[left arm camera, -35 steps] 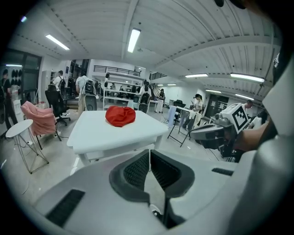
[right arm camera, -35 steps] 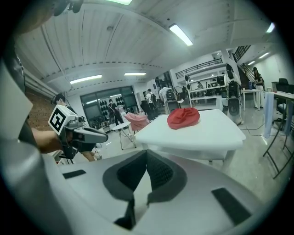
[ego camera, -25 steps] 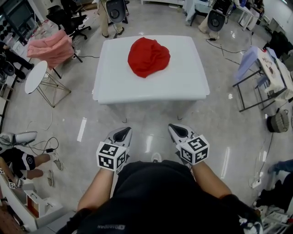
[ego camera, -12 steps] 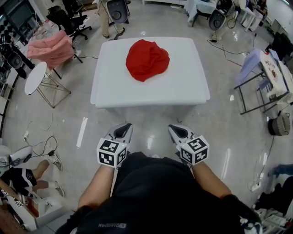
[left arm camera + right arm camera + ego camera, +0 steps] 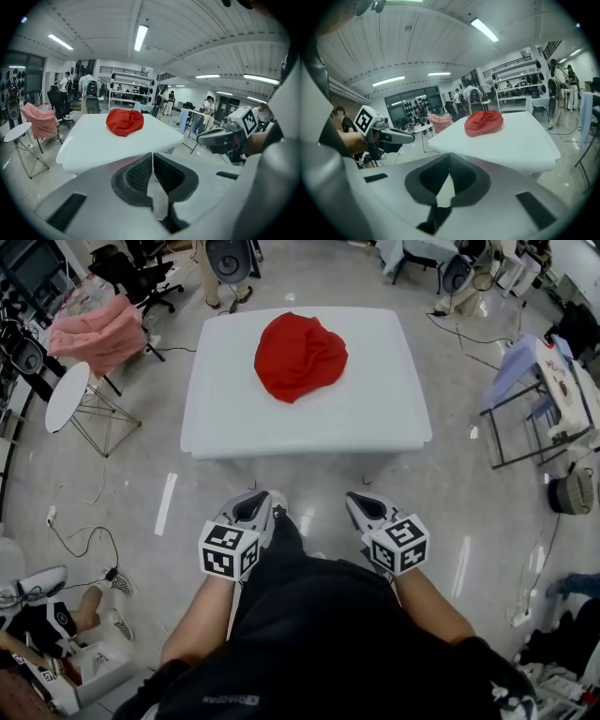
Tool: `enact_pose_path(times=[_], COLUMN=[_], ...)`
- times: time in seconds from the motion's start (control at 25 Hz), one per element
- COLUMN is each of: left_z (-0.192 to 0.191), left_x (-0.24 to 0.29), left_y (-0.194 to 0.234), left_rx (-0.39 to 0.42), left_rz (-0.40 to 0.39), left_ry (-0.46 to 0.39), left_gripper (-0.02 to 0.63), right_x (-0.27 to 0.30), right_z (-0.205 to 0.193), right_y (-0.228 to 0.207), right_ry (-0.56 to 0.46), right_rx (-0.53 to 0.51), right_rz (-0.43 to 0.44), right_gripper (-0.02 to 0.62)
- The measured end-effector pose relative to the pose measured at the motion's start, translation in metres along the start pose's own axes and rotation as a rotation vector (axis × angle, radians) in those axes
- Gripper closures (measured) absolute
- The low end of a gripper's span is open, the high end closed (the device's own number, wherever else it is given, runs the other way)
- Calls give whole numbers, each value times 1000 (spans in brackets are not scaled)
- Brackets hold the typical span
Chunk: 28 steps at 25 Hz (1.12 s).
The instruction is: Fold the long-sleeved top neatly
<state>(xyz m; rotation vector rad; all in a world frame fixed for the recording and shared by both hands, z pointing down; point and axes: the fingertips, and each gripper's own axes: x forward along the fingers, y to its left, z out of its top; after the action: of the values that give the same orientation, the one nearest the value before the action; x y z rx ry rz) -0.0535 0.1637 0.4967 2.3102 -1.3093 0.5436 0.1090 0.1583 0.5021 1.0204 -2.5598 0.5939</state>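
A red long-sleeved top point(image 5: 300, 355) lies crumpled in a heap on the far half of a white table point(image 5: 375, 413). It also shows in the left gripper view as a red top point(image 5: 124, 121) and in the right gripper view as a red top point(image 5: 483, 122). My left gripper point(image 5: 266, 502) and right gripper point(image 5: 354, 502) hang side by side over the floor, short of the table's near edge. Both are shut with nothing between the jaws. Neither touches the table or the top.
A pink garment point(image 5: 92, 334) is draped over a chair at far left, beside a small round white table point(image 5: 66, 397). A metal-framed rack point(image 5: 525, 399) stands at right. Cables point(image 5: 80, 540) lie on the floor at left, and people stand behind the table.
Both grippers and the head have edged forward toward the table; the table's near edge now lies closer to the grippers. The top has not moved.
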Motion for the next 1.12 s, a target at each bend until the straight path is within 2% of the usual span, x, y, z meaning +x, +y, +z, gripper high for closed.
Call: enact_pose_path(times=[0.28,0.52,0.84,1.12], left_z=[20,34,83,125], left_x=[19,45,85,127], left_y=[14,47,99,147], left_rx=[16,1,21,76], left_rz=[-27,-37,-52,-112], left_ry=[6,25,30,38], left_gripper=[592,592,592,592], right_x=[13,46,98,141], right_z=[8,23,79,112], right_y=[-14,-36,-68,-96], right_ry=[21,52,51,83], right_rx=[10,7,-15,-57], right_rz=[-21,-37,-71,-157], right_gripper=[591,591,591,591])
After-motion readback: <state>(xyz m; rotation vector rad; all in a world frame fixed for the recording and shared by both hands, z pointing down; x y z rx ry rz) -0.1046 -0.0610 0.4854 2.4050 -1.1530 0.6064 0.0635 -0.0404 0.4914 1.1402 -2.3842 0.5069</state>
